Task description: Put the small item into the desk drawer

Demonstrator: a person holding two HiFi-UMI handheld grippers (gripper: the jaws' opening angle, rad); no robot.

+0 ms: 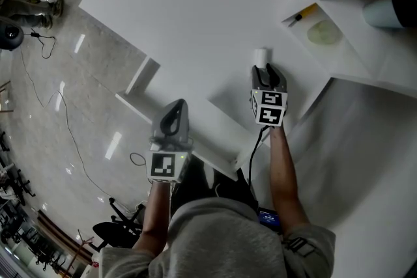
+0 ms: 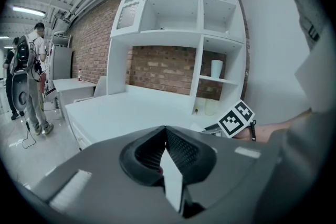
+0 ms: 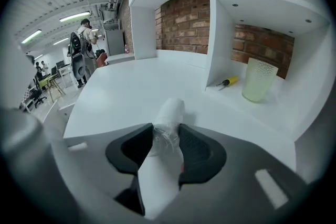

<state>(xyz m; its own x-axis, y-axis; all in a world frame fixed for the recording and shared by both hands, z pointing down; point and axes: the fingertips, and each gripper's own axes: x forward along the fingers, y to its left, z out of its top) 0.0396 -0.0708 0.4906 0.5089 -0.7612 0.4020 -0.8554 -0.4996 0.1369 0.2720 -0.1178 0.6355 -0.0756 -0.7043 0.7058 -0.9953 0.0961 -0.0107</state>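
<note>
My right gripper (image 3: 167,132) has its jaws clenched on a small white item (image 3: 170,110), maybe a bottle, at the bench (image 1: 195,23); left gripper (image 2: 166,135) jaws pressed together, empty.

Smooth desk (image 1: 195,16), crinkly plastic-wrapped item (image 3: 169,113)

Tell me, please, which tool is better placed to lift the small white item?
Right. The right tool is closed on the small white item on the desk; the left tool is shut and empty, at the desk's near edge.
</note>
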